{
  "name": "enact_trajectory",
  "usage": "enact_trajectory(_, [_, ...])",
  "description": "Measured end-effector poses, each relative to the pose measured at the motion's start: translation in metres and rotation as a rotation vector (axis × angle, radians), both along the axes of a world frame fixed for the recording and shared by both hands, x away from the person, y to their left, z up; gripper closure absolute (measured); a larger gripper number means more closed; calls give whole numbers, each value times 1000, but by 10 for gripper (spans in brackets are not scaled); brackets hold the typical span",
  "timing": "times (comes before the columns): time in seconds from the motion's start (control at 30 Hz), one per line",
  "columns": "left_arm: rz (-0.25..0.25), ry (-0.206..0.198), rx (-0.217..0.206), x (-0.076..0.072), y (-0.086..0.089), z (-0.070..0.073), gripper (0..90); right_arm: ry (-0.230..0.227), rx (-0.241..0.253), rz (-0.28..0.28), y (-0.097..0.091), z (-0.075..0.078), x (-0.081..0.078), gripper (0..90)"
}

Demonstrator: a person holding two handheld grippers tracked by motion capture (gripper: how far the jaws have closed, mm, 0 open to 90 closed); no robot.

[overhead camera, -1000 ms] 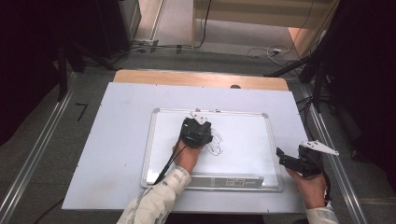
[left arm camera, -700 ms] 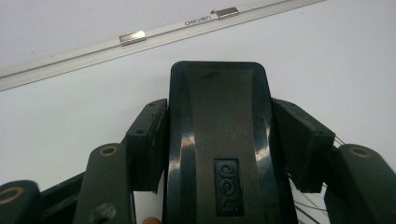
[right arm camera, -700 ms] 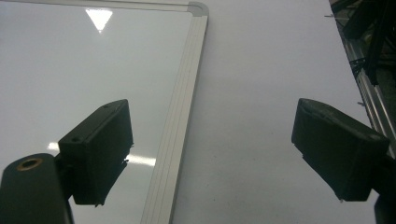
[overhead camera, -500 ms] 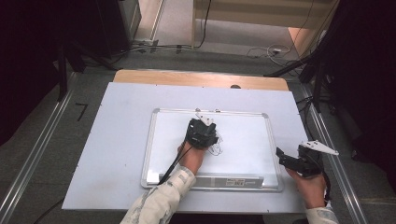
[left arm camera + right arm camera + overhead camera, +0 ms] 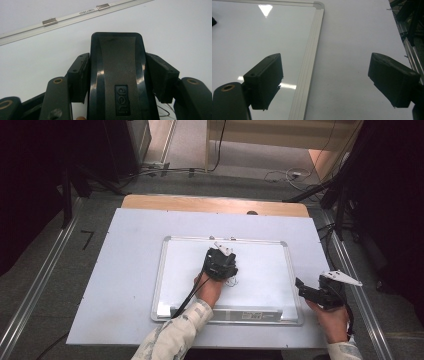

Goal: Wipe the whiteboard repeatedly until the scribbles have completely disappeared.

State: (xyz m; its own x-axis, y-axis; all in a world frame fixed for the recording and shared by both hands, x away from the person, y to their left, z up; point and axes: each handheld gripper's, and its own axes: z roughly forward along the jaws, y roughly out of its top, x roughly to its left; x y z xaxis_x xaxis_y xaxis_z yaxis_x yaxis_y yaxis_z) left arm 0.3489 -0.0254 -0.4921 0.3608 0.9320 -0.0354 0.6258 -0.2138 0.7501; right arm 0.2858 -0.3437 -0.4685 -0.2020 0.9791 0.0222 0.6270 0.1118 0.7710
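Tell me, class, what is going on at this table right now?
A person is wiping a whiteboard. The left tool is shut on a black eraser pressed to the board beside some scribbled marks. The right tool waits open over the board's right edge, holding nothing.

The whiteboard (image 5: 260, 270) is laid flat at the centre of the table (image 5: 130, 270). The left gripper (image 5: 220, 262) is positioned over the middle of the whiteboard, and the eraser (image 5: 117, 75) is clamped between its jaws, resting on the board surface. Pen marks (image 5: 231, 281) are located at 5 o'clock from the left gripper, just beside it. The right gripper (image 5: 320, 292) is held at 3 o'clock from the whiteboard, over its right frame edge, jaws spread apart.
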Motion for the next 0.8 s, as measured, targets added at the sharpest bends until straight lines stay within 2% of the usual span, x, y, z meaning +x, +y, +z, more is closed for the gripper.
enact_trajectory(0.8, [-61,16,1,-4,-26,1,397,-1,2,1,1,0,0,113])
